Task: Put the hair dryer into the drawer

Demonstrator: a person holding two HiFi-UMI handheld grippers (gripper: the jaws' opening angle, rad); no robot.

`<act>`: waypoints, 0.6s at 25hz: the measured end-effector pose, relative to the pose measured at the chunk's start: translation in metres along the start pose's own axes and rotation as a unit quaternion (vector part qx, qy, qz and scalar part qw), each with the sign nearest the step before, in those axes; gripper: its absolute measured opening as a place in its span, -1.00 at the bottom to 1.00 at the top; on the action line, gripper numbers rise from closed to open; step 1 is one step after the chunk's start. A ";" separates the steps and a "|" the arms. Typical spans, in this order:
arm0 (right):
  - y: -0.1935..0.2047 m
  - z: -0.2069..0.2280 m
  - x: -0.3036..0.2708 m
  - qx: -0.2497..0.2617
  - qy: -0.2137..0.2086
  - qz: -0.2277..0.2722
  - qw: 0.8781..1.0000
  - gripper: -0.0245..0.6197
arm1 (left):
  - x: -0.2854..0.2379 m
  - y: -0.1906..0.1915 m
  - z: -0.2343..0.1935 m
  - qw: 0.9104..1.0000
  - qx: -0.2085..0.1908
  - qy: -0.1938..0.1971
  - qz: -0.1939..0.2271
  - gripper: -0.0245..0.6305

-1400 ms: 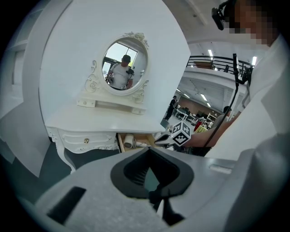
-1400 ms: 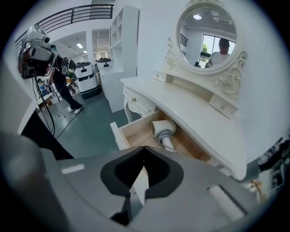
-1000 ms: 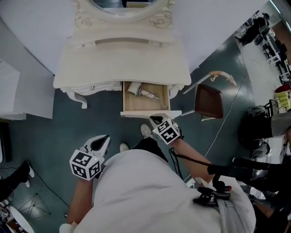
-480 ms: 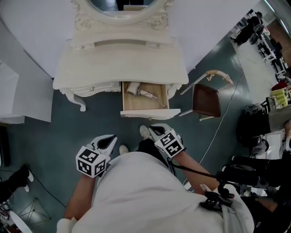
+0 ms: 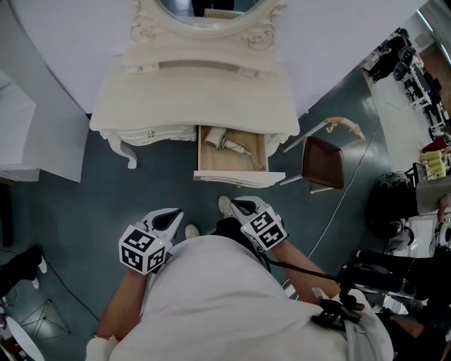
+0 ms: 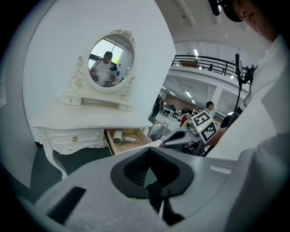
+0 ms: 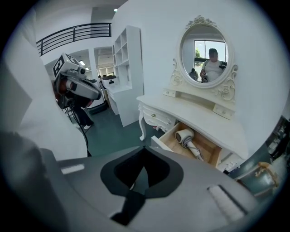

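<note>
The white hair dryer [image 5: 223,141] lies inside the open wooden drawer [image 5: 238,176] of the white dressing table [image 5: 201,92]. It also shows in the left gripper view [image 6: 121,137] and the right gripper view [image 7: 187,138]. My right gripper [image 5: 240,205] hangs shut and empty in front of the drawer, a short way back from its front panel. My left gripper [image 5: 170,214] is held lower left near my body, its jaws shut with nothing in them. Neither gripper touches the drawer or the dryer.
An oval mirror [image 5: 204,5] stands on the dressing table. A chair with a brown seat [image 5: 323,159] is at the table's right. A white cabinet [image 5: 32,141] stands at the left. My shoes [image 5: 225,206] are on the grey floor below the drawer.
My right gripper has drawn back from the drawer's front edge toward my body. The drawer stays open with the dryer in it. The left gripper has hardly moved.
</note>
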State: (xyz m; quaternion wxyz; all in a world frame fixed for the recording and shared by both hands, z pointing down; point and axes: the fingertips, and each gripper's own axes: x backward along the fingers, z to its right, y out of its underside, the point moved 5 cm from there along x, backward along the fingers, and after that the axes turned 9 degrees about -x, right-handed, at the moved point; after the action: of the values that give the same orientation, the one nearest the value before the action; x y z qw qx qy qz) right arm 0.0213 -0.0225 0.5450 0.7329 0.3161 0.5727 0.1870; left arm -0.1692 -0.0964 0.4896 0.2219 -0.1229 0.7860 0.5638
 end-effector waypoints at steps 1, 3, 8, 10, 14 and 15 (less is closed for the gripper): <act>-0.002 -0.002 -0.002 0.003 -0.003 -0.001 1.000 -0.92 | 0.003 0.002 -0.001 1.000 0.003 -0.003 0.001 -0.92; -0.005 -0.006 -0.005 0.008 -0.009 -0.003 1.000 -0.92 | 0.009 0.005 -0.003 1.000 0.006 -0.009 0.002 -0.92; -0.014 -0.015 -0.010 0.026 -0.020 -0.003 0.999 -0.92 | 0.020 0.012 -0.005 1.000 0.012 -0.022 0.003 -0.92; -0.018 -0.019 -0.011 0.031 -0.024 -0.001 0.999 -0.92 | 0.023 0.014 -0.006 1.000 0.014 -0.024 0.003 -0.92; -0.023 -0.023 -0.010 0.035 -0.028 0.000 0.999 -0.92 | 0.027 0.014 -0.006 1.000 0.013 -0.025 0.000 -0.92; -0.024 -0.024 -0.010 0.035 -0.028 0.001 0.999 -0.92 | 0.028 0.013 -0.007 1.000 0.012 -0.024 0.000 -0.92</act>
State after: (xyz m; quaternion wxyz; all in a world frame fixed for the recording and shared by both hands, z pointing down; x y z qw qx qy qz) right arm -0.0069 -0.0404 0.5323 0.7370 0.3470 0.5579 0.1584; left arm -0.2007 -0.0970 0.4891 0.2427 -0.1065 0.7872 0.5568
